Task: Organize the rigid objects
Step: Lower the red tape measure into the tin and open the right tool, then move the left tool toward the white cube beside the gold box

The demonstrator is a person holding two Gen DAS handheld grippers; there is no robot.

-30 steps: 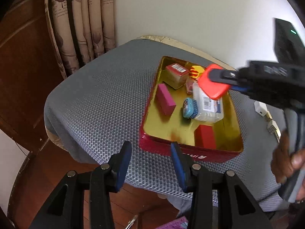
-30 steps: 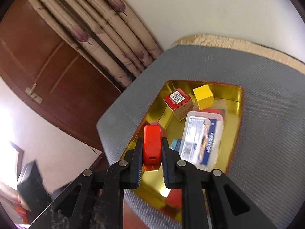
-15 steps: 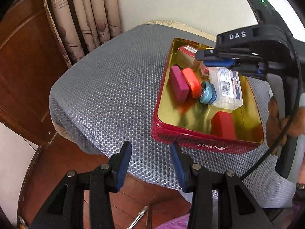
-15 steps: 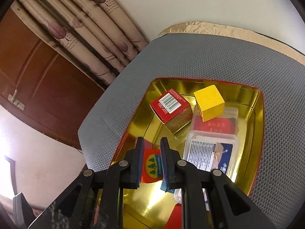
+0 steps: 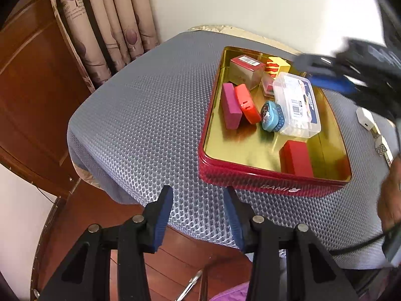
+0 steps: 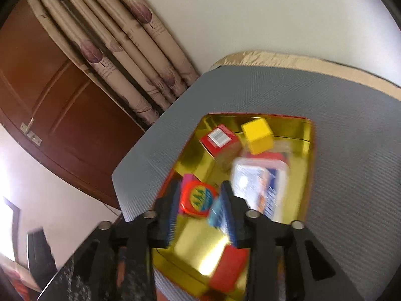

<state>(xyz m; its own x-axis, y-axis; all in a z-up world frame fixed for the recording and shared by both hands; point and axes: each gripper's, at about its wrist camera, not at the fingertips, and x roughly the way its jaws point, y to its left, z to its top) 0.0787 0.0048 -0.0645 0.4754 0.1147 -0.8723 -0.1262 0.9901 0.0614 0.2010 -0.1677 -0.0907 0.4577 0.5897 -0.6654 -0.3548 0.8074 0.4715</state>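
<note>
Plainly "BAMI" on the red tin point(image 5: 275, 178) — barcoded clear box point(image 5: 297, 104) inside.

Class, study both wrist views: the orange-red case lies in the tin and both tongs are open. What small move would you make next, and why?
Probably swing the right tongs, open and holding nothing, over to the white adapter lying on the grey mat outside the red tin. The orange-red case already lies inside against the pink block, and the left tongs hover open off the mat's edge.
</note>
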